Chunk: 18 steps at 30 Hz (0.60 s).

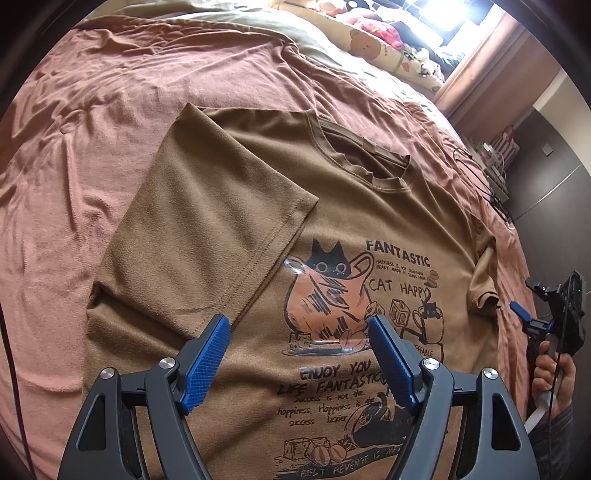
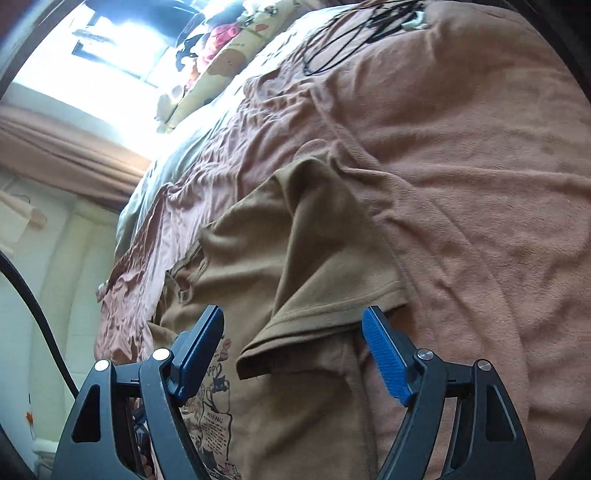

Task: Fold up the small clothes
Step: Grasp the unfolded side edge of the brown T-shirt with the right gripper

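Left wrist view: the left tongs (image 1: 297, 334) hang wide open above the brown short-sleeved cotton T-shirt (image 1: 354, 206), their 2 blue ribbed pads (image 1: 205, 363) apart and pressing on nothing. The T-shirt lies front up on the bed under a rumpled pink fleece blanket (image 1: 129, 85). Its print shows a black cat in an orange jug (image 1: 325, 295) with the words "FANTASTIC" and "CAT HAPPY" beside it. One sleeve (image 1: 207, 221) is folded inward over the chest, its hem just beside the printed jug. The ribbed collar (image 1: 369, 162) points toward the far end of the bed, where a cream patterned pillow (image 1: 384, 48) lies below a bright window. At the right edge a person's hand (image 1: 552, 373) holds the handle of the right tongs (image 1: 524, 306).

Right wrist view: the right tongs (image 2: 293, 325) stand open, with the other brown sleeve (image 2: 321, 288) of the T-shirt lying loose between the pads, which do not press on it. That sleeve is rumpled and partly turned over the T-shirt's body, its stitched hem nearest the camera. A tangle of black cables (image 2: 354, 29) lies on the blanket well beyond it.
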Each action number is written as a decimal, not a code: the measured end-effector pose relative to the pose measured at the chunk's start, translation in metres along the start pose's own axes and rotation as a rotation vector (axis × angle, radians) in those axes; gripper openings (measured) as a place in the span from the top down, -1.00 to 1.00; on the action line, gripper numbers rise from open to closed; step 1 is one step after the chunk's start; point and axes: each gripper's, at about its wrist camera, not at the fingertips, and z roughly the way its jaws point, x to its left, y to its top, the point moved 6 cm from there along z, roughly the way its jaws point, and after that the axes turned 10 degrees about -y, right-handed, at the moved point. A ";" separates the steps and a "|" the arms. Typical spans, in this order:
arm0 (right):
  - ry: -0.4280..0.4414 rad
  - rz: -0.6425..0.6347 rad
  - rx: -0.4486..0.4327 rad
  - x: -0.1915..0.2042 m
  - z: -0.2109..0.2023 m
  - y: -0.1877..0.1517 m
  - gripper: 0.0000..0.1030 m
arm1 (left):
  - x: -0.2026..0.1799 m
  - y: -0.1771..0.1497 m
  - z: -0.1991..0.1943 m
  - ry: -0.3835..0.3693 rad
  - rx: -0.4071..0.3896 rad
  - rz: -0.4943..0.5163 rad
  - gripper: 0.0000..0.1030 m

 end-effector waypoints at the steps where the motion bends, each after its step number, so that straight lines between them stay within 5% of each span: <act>1: -0.019 0.013 0.002 -0.005 0.001 -0.004 -0.48 | 0.000 0.000 0.000 0.001 0.001 0.002 -0.53; 5: -0.039 0.077 0.037 -0.027 0.010 -0.011 -0.04 | -0.001 0.000 0.003 0.004 0.002 0.001 -0.53; 14: -0.121 0.150 0.004 -0.034 0.023 -0.002 0.28 | 0.007 0.000 0.003 0.022 0.006 0.001 -0.53; 18: -0.161 0.140 -0.013 -0.029 0.026 0.003 0.82 | 0.010 0.001 0.000 0.022 0.000 -0.004 -0.53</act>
